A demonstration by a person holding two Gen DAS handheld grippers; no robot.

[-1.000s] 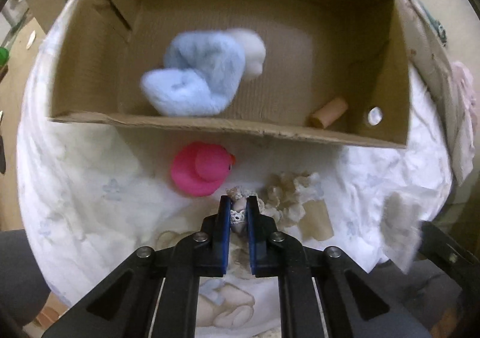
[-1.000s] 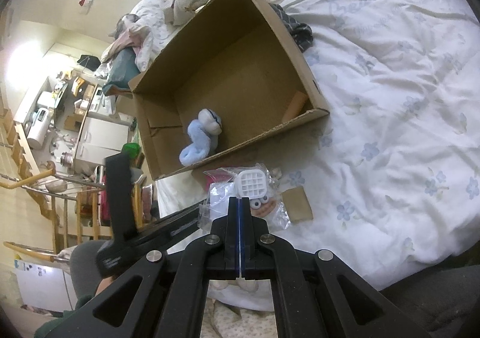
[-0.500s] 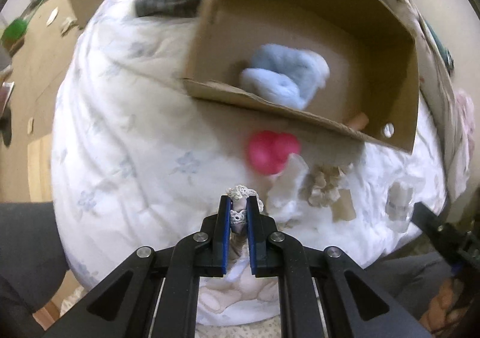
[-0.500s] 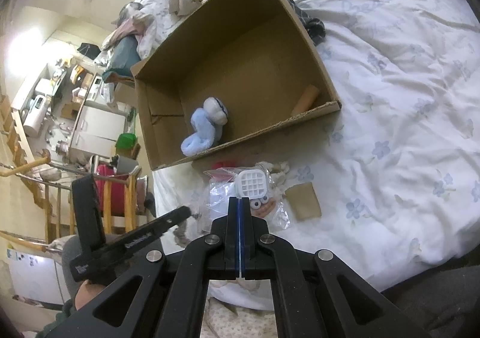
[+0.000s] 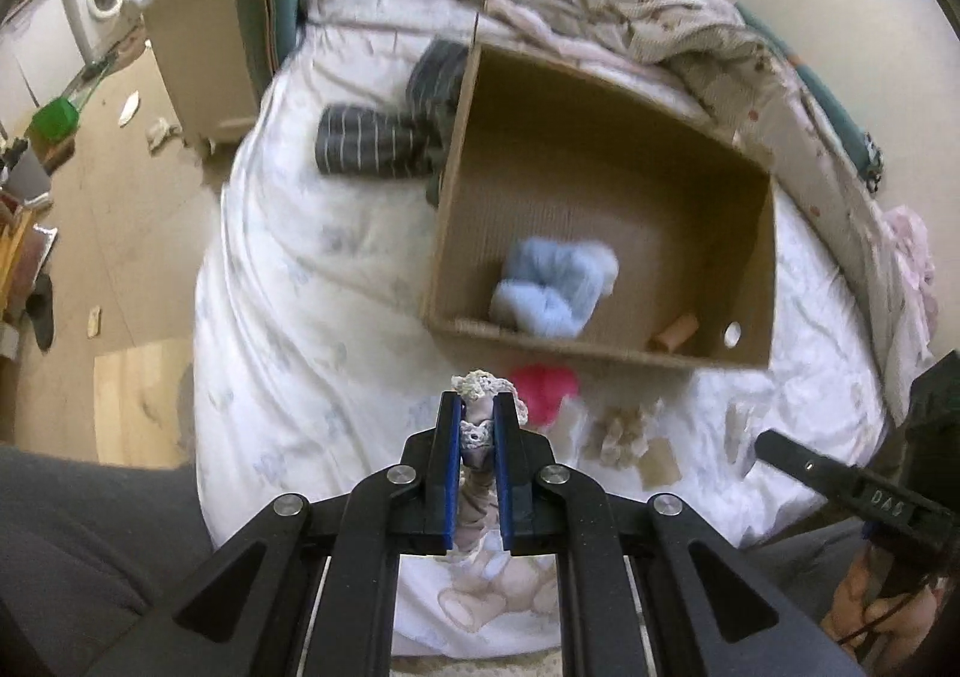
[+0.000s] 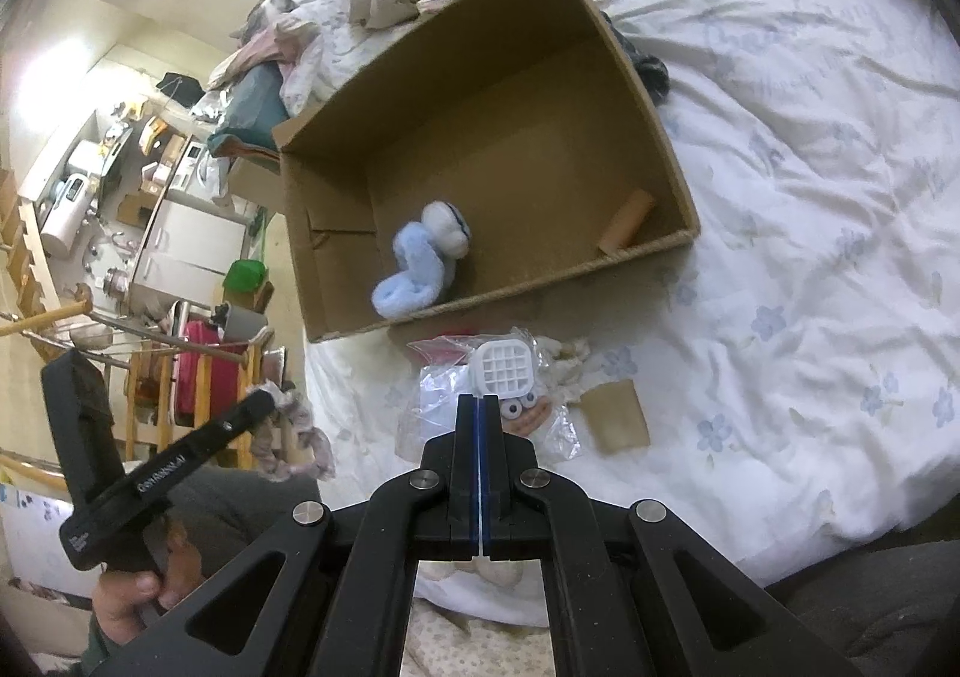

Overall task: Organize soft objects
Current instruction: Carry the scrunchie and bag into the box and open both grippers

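Note:
My left gripper (image 5: 477, 407) is shut on a grey lace-trimmed sock (image 5: 474, 473), held above the bed in front of the open cardboard box (image 5: 462, 137). The sock also hangs from that gripper in the right wrist view (image 6: 288, 431). A light blue plush toy (image 5: 555, 287) and a tan roll (image 5: 675, 332) lie in the box. A pink plush (image 5: 543, 386) and cream fabric (image 5: 624, 428) lie in front of it. My right gripper (image 6: 482, 404) is shut on the clear plastic bag (image 6: 438, 407) holding a white grid-patterned toy (image 6: 501, 371).
Dark striped socks (image 5: 372, 140) lie left of the box. A brown card (image 6: 615, 416) lies on the white floral duvet (image 6: 810, 257). Crumpled bedding (image 5: 630, 17) is piled behind the box. The bed edge and the floor (image 5: 102, 185) are to the left.
My left gripper has lifted and pulled back from the box with the sock, so the box now looks farther off. My right gripper has stayed shut on the bag.

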